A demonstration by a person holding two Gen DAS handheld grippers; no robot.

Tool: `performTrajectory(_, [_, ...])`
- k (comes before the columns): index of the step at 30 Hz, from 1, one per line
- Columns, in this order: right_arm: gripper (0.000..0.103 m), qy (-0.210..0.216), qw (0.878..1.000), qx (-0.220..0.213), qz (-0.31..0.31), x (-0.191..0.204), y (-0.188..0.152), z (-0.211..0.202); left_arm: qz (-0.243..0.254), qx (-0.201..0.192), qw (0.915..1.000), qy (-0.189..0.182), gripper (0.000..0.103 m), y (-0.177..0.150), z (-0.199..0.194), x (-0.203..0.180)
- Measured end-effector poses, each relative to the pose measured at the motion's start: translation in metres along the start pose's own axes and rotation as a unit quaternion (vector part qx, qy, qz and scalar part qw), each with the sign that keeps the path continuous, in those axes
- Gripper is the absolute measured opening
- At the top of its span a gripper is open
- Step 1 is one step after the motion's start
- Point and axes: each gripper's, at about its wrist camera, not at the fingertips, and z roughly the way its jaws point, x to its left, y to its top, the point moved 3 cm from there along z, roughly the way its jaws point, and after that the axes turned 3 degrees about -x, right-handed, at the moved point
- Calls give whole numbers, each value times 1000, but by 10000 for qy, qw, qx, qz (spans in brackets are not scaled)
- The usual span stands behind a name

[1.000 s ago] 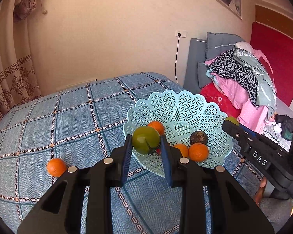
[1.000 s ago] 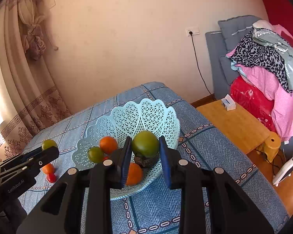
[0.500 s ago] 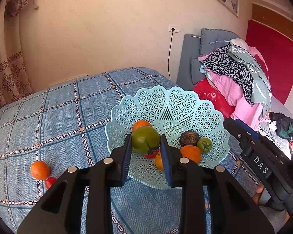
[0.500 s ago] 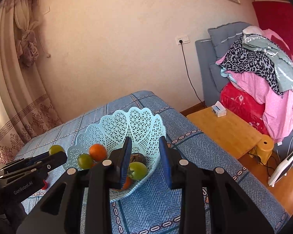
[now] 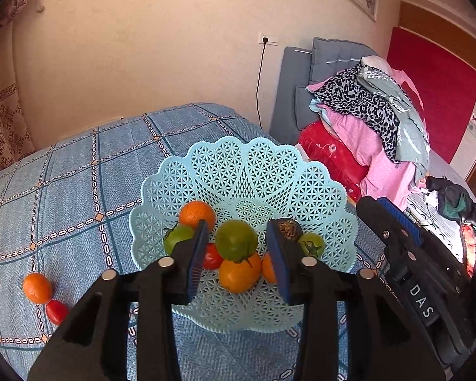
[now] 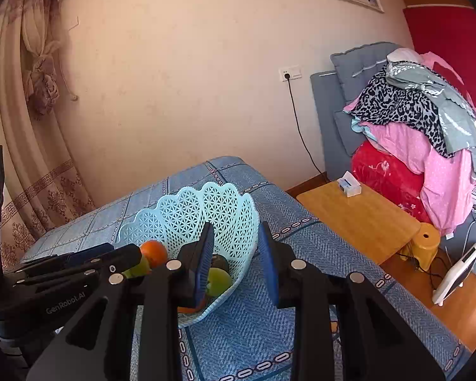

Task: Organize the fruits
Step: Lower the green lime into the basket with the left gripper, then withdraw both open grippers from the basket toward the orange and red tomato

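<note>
Pale turquoise plastic lattice, scalloped at the rim: that is the basket (image 5: 301,184) seen by the left wrist camera, set on a blue woven bedspread (image 5: 73,184) crossed by chain-patterned stripes. The left gripper (image 5: 238,254) is held just over the basket's near side, its jaws parted, blue ribbed pads facing each other with nothing clamped between them. In the gap a smooth green tomato (image 5: 236,239) is seen lying on top of an orange (image 5: 238,274). Behind the left finger another orange (image 5: 196,213) and a second green tomato (image 5: 176,236) are found; a small red tomato (image 5: 212,257) is tucked low between them. To the right, a dark wrinkled fruit (image 5: 288,228) and a third green tomato (image 5: 311,243) sit side by side. Outside the basket, well to the left on the bedspread, a lone orange (image 5: 37,287) is touched by a glossy red cherry tomato (image 5: 56,311). The right gripper's black body (image 5: 409,254) is seen at the far right.

From the right wrist camera, the right gripper (image 6: 236,260) is shown open and empty, hovering at the basket's (image 6: 206,209) right edge. The piled fruit is partly hidden by the left finger. A bare wooden side table (image 6: 358,219) stands beyond the bed.
</note>
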Motion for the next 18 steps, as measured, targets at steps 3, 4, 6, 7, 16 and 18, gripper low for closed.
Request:
performTrajectory(3, [29, -24, 10000, 0, 54, -3, 0, 0, -151, -165, 9997, 83, 80, 0, -4, 6])
performTrajectory(4, [29, -33, 10000, 0, 73, -4, 0, -1, -163, -145, 9997, 87, 80, 0, -3, 7])
performTrajectory(6, [29, -47, 9999, -4, 92, -5, 0, 0, -204, -129, 9996, 151, 80, -2, -3, 12])
performTrajectory(7, [29, -51, 9999, -13, 94, -6, -1, -1, -224, -127, 9995, 180, 80, -3, -3, 14])
performTrajectory(16, [29, -82, 10000, 8, 44, -2, -3, 0, -448, -115, 9983, 345, 85, -7, -10, 33])
performTrajectory(18, [32, -84, 10000, 17, 24, -1, -3, 0, -479, -115, 9982, 355, 85, -8, -11, 36])
